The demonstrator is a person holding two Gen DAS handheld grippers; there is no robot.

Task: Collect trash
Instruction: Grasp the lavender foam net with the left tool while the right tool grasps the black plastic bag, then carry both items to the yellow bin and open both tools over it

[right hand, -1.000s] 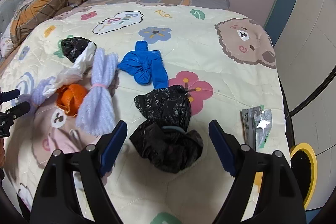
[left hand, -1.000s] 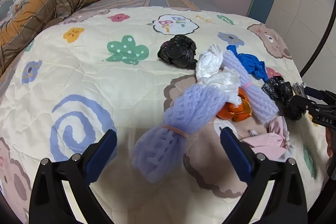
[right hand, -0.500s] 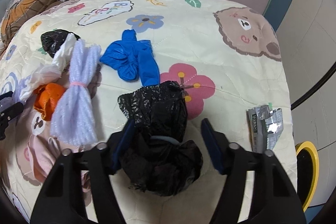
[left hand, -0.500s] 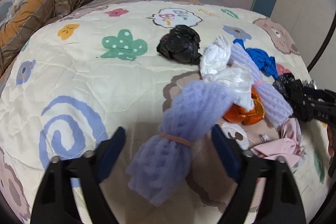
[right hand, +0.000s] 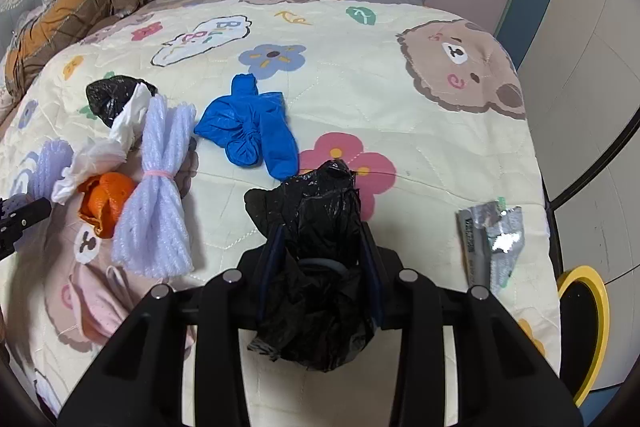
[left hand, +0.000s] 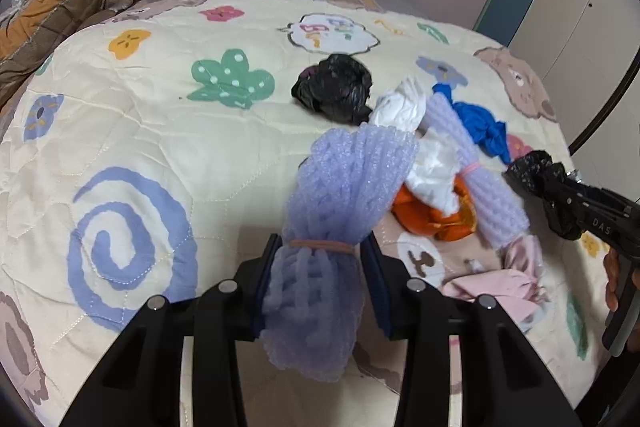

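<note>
Your left gripper (left hand: 320,279) is squeezing the purple foam netting (left hand: 332,211) mid-bed; your right gripper (right hand: 320,271) is pinching the black bag (right hand: 316,259) near the quilt's (right hand: 420,131) right edge. Slippery plastic may slide free when lifted.

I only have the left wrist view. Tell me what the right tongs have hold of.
Observer: The right tongs are shut on a black plastic bag, gripped across its middle.
Operator: Report anything to the right of that bag. My view cuts off there.
Observer: A crumpled silver wrapper lies alone on the quilt near the bed's right edge.
Operator: Give me whatever is past that edge.
Observer: A round yellow rim shows below the edge, low down beside the bed; I cannot tell what it belongs to.
</note>
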